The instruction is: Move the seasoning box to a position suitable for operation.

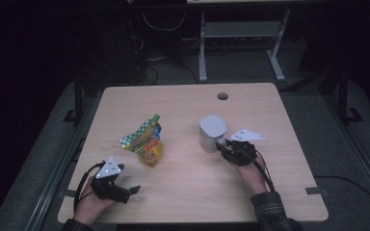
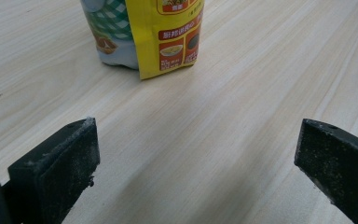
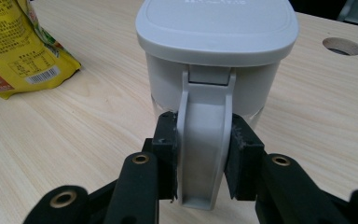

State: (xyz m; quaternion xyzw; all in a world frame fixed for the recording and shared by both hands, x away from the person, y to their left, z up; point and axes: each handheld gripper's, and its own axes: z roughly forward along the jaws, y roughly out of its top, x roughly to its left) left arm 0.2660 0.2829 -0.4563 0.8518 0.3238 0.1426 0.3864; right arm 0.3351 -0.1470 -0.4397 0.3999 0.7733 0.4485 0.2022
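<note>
- Your right gripper [image 1: 221, 144] sits on the right half of the wooden table [image 1: 183, 192], with its tongs pinching the handle [image 3: 204, 154] of the grey jug [image 1: 212, 132] from both sides; in the right gripper view both pads press flat against that handle.
- The jug stands upright with its lid [image 3: 216, 28] on, right of the table's middle and just far-left of your right hand [image 1: 250, 173].
- Your left gripper [image 1: 136, 190] lies near the table's near-left edge, tongs spread wide with bare wood between them.
- A yellow and green snack pouch [image 1: 147, 139] lies left of the middle, beyond your left gripper and well apart from the jug.
- A round cable hole [image 1: 222, 96] sits by the far edge.
</note>
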